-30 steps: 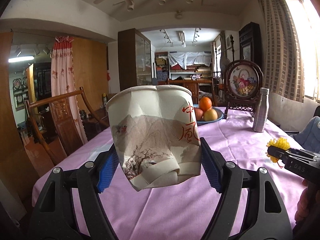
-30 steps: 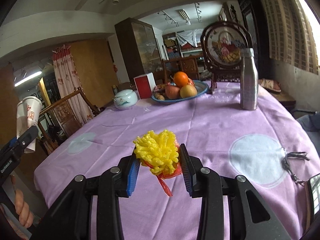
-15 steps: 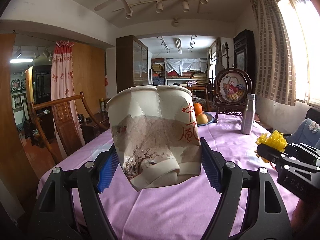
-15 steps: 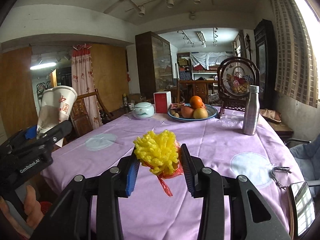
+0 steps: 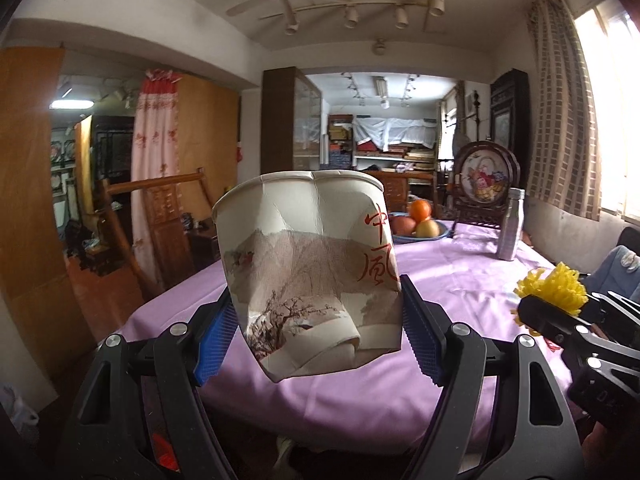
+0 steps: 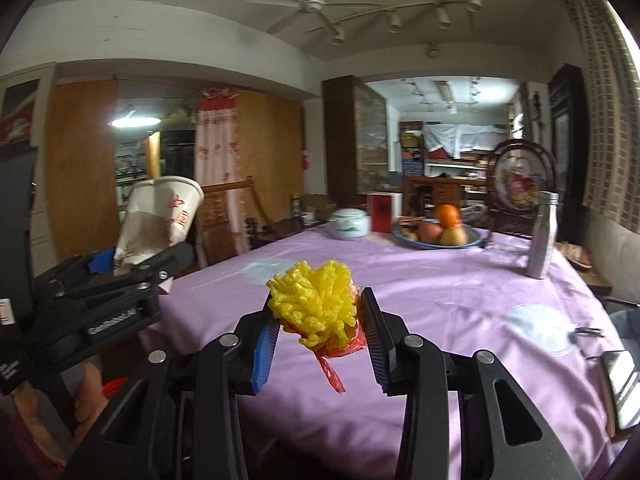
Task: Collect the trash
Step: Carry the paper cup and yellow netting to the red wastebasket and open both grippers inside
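Observation:
My left gripper is shut on a crumpled paper cup printed with a landscape and red characters, held upright above the near edge of the table. The same paper cup shows at the left of the right wrist view, in the left gripper. My right gripper is shut on a yellow foam fruit net with a scrap of red wrapper hanging below it. In the left wrist view the yellow net and the right gripper sit at the right edge.
A table with a pink cloth carries a fruit plate, a metal bottle, a white lidded jar, a red box, keys and a phone. Wooden chairs stand at the left.
Both grippers have drawn back from the table, which now looks farther off and lower. Each still holds its item, and the right view has swung to show more of the left gripper.

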The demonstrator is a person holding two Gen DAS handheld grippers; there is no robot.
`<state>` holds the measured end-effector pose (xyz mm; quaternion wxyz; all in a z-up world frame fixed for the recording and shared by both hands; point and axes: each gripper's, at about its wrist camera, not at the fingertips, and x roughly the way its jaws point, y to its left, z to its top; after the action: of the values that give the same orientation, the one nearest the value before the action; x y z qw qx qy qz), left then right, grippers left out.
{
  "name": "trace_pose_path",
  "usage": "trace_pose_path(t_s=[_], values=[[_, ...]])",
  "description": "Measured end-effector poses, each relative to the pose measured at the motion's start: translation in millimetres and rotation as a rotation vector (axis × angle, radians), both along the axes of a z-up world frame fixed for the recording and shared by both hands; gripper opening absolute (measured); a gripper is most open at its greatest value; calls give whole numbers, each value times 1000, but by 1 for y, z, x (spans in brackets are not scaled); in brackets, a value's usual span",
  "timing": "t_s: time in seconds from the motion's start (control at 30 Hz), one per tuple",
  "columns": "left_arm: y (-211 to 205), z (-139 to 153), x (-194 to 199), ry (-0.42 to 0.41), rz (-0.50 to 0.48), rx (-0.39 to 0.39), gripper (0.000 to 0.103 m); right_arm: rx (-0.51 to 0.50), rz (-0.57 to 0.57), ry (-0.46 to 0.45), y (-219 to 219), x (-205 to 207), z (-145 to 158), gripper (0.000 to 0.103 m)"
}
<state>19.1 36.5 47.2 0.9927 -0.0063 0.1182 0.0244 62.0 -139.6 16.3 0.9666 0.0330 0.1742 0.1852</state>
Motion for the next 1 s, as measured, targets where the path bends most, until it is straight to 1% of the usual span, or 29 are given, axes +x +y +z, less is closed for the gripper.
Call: trace_pose_path(t_s=[0.13, 0.3, 0.47, 0.57, 0.63, 0.73, 0.83, 0.97, 1.0], values=[[35, -4, -22, 11, 58, -10, 74, 9, 80, -2, 30, -17, 7, 41], [84, -13, -52, 19, 144, -14, 74, -8, 179, 0, 71, -34, 12, 41], [146, -42, -72, 118, 240, -22, 74, -33, 268, 28, 114, -43, 9, 41], [190, -70, -81, 199, 307, -52, 74, -43, 330, 65, 142, -45, 2, 41], [218, -91, -83, 253, 340, -98, 74, -54, 356, 86, 158, -45, -2, 41], [252, -120, -83, 323, 361, -177, 74, -79, 388, 119, 182, -42, -12, 41], [272, -151, -80, 397, 366, -233, 74, -99, 404, 150, 199, -35, -22, 41], [283, -194, -73, 498, 373, -267, 74, -108, 414, 193, 212, -26, -34, 41], [286, -210, -71, 540, 365, -286, 74, -111, 415, 199, 214, -23, -38, 41]])
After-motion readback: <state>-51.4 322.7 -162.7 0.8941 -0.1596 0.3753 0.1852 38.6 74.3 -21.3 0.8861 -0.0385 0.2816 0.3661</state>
